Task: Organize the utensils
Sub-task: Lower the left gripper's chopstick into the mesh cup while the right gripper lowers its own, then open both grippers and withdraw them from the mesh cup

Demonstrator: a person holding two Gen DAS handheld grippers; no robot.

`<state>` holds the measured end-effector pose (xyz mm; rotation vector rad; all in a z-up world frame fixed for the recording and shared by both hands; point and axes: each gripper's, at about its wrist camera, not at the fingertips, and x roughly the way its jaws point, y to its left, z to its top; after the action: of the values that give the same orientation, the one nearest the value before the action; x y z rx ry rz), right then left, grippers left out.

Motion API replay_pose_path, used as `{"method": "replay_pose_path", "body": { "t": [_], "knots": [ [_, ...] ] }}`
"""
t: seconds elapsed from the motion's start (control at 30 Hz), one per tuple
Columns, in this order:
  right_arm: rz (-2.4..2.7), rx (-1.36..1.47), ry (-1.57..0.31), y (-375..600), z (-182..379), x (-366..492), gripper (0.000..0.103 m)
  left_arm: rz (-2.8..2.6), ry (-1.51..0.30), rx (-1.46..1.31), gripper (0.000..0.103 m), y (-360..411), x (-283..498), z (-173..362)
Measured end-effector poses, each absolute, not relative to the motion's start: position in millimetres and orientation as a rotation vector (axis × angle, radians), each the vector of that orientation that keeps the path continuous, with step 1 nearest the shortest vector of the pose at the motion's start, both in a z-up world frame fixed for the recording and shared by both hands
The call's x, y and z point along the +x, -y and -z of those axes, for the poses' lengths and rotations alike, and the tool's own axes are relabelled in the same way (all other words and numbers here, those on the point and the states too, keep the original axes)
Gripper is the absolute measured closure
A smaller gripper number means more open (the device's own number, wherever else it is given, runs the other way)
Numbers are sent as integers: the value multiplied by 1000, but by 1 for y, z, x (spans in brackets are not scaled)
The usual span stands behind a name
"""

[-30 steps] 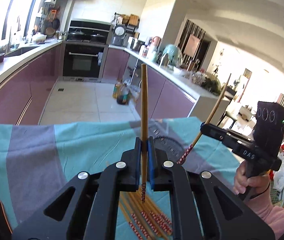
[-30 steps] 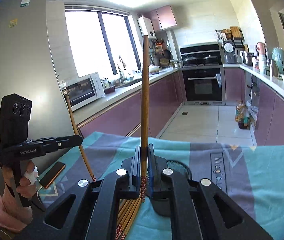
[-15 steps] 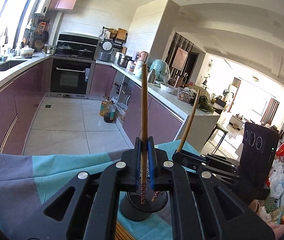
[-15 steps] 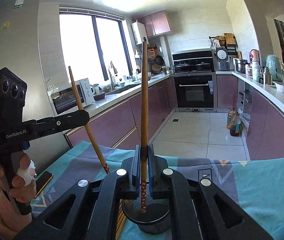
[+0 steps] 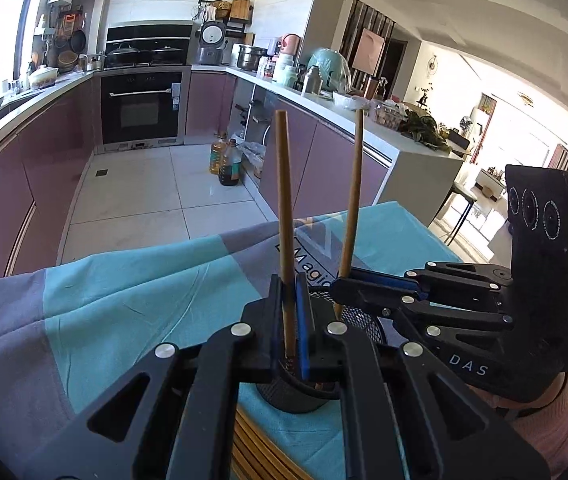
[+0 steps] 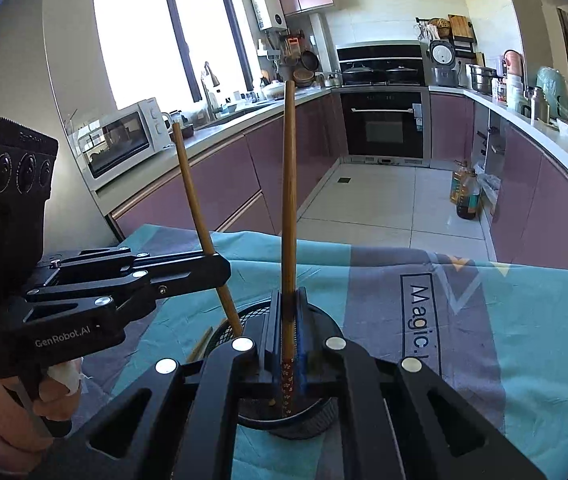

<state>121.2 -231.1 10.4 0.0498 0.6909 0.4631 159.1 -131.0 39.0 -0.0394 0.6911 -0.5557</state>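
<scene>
My left gripper (image 5: 289, 320) is shut on a wooden chopstick (image 5: 285, 216), held upright with its lower end inside the black mesh holder (image 5: 360, 320). My right gripper (image 6: 287, 332) is shut on a second chopstick (image 6: 289, 200), its red patterned end down in the same holder (image 6: 252, 316). In the left wrist view the right gripper (image 5: 348, 280) comes in from the right with its chopstick (image 5: 353, 200). In the right wrist view the left gripper (image 6: 220, 270) comes in from the left with its chopstick (image 6: 198, 216). Several more chopsticks (image 5: 260, 452) lie on the cloth near me.
The holder stands on a teal and grey cloth (image 6: 464, 320) over the table. A kitchen floor with oil bottles (image 5: 228, 160) lies beyond the table's far edge. Purple cabinets (image 6: 220, 184) and an oven (image 6: 384, 124) stand further back.
Both grippers have moved from above the pile of chopsticks to over the mesh holder and lowered. Both chopsticks' lower ends have gone into the holder.
</scene>
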Motion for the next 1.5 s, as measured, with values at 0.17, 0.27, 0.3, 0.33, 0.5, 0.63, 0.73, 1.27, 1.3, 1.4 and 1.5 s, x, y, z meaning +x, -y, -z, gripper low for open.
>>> {"method": "replay_pose_path", "body": {
  "t": [0.17,0.27,0.3,0.33,0.5,0.63,0.73,1.27,1.3,1.4,1.5],
  "knots": [
    [-449,71,-714,232,-5,131,97,533,-710,-36,93,124,176,-28],
    [-440,82,-716,232,-5,134,95,531,-707,-43,86,121,177,-27],
    [-435,82,-714,233,-6,135,95,528,-705,-48,85,120,176,-27],
    [-431,85,-712,233,-6,135,92,523,-700,-52,84,118,174,-28],
    [-402,101,-681,240,-12,128,67,479,-652,-60,69,99,163,-31],
    [-427,98,-619,245,-23,105,52,433,-623,-44,64,77,143,-32],
    [-488,70,-587,243,-30,80,46,405,-631,-18,60,57,129,-20],
    [-559,-27,-878,184,67,51,57,321,-857,9,60,12,97,90],
    [-555,-24,-886,184,70,52,60,316,-861,12,60,13,97,92],
    [-544,-9,-896,185,74,55,67,313,-870,18,60,12,94,99],
    [-532,-8,-900,184,75,56,71,311,-875,38,60,17,92,103]
  ]
}}
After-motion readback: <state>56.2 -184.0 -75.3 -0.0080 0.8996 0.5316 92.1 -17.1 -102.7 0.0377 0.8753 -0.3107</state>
